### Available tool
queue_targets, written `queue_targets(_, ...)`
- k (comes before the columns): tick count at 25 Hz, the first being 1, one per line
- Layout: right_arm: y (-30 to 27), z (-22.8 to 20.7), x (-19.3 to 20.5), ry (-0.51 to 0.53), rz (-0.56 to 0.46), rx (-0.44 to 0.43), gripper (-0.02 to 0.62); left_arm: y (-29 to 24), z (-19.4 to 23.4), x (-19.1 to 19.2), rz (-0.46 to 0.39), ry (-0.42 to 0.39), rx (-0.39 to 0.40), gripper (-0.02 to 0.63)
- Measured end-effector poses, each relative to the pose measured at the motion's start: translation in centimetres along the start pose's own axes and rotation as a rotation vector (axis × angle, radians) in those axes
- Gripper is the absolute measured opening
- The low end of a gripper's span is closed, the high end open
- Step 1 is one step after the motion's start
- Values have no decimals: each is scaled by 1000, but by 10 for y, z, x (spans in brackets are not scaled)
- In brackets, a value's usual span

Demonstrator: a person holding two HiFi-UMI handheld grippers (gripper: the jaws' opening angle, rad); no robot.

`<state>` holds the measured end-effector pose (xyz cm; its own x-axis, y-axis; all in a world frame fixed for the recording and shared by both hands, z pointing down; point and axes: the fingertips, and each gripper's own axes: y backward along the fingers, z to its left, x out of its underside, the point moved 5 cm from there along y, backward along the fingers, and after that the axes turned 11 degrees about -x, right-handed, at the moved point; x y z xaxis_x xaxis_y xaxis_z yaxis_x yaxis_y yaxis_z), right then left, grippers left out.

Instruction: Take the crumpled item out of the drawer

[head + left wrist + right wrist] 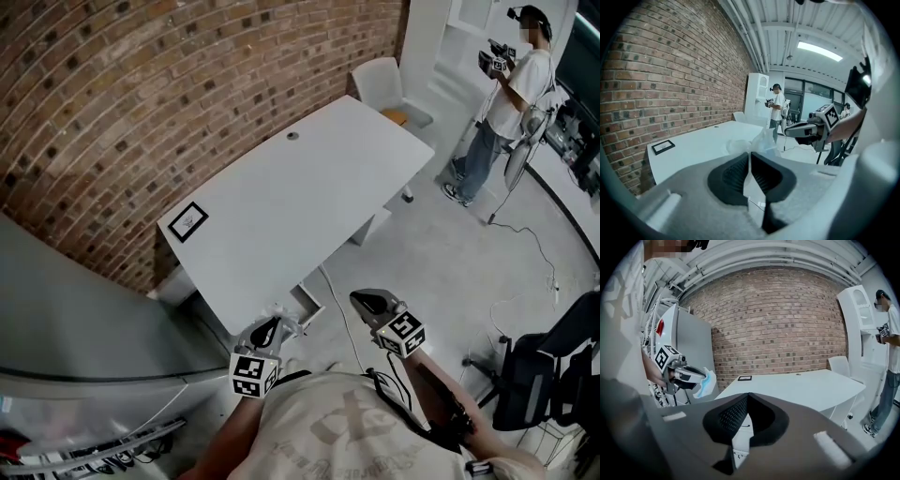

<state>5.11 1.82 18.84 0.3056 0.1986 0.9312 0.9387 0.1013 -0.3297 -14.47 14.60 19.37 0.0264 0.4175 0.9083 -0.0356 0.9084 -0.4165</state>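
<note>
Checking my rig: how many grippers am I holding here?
2. The left gripper, by the table's near end, is shut on the crumpled item; the right gripper, just right of it, is shut and empty. None hidden.

Office or studio space: red brick wall upper left; long white desk centre; black swivel office chair lower right.

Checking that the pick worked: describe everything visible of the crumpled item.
The crumpled item is thin, soft and creased, light blue on one face and white on the other, perhaps a face mask. The left gripper pinches one edge in its shut jaws; the rest sticks out past the tips. It hangs in the air near the white table, touching nothing but the pads. In the left gripper view it looks pale and half see-through.
</note>
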Motion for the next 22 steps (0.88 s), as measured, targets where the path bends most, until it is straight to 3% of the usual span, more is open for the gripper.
queue_targets(22,22,-17,8,-21,-41,12,8,-31,-37,-4,46,-49,67,21)
